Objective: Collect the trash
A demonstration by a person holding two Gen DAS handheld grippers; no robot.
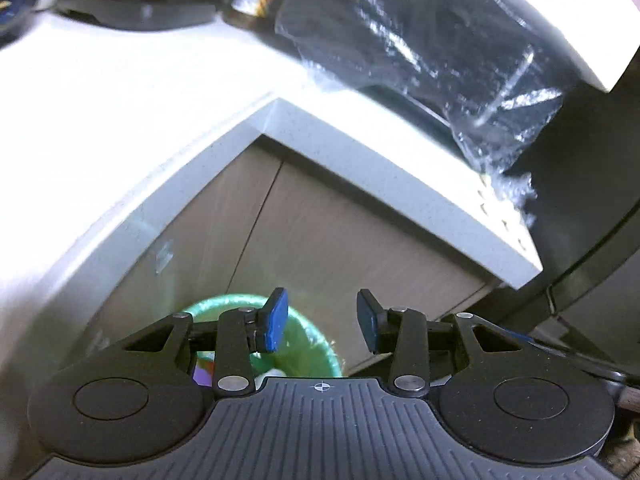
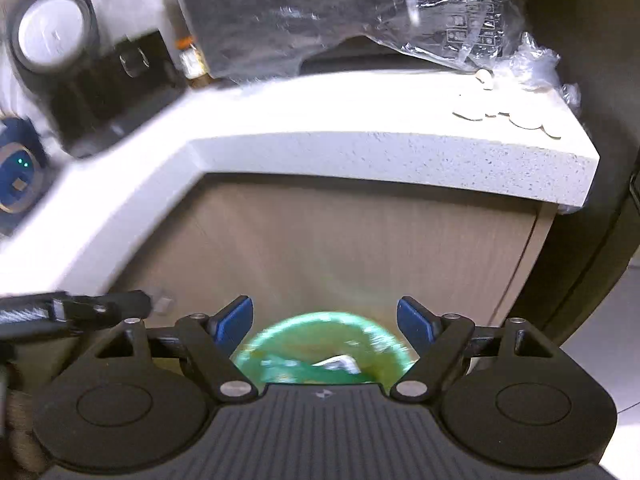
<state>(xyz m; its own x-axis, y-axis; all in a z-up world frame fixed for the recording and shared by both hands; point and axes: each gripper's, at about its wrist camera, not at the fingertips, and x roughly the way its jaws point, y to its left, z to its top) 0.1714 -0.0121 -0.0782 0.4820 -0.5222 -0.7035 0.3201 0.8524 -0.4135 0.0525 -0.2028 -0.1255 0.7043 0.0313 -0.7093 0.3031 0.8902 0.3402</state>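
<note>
Now, right gripper (image 2: 325,320): wide apart, empty.
Left gripper (image 1: 322,320): parted, empty.
Trash: in green bin (image 2: 380,330), below both grippers.
Risk: counter edge (image 2: 400,152) just ahead; rising carelessly could clip it.

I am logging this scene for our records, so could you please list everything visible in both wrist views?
Countertop: one, white speckled, angled corner above the cabinet.
Cabinet: one, light wood, under the countertop.
Trash bin: one, green, on the floor below both grippers, with scraps inside.
Plastic-wrapped appliance: one, black under clear film, on the countertop at the back.
Flat discs: several, pale, near the countertop's right end.
Round device: one, blue with a green light, far left.
White round object: one, upper left; blurred.
Left gripper: one, black with blue pads, open, holding nothing.
Right gripper: one, black with blue pads, open, holding nothing.
</note>
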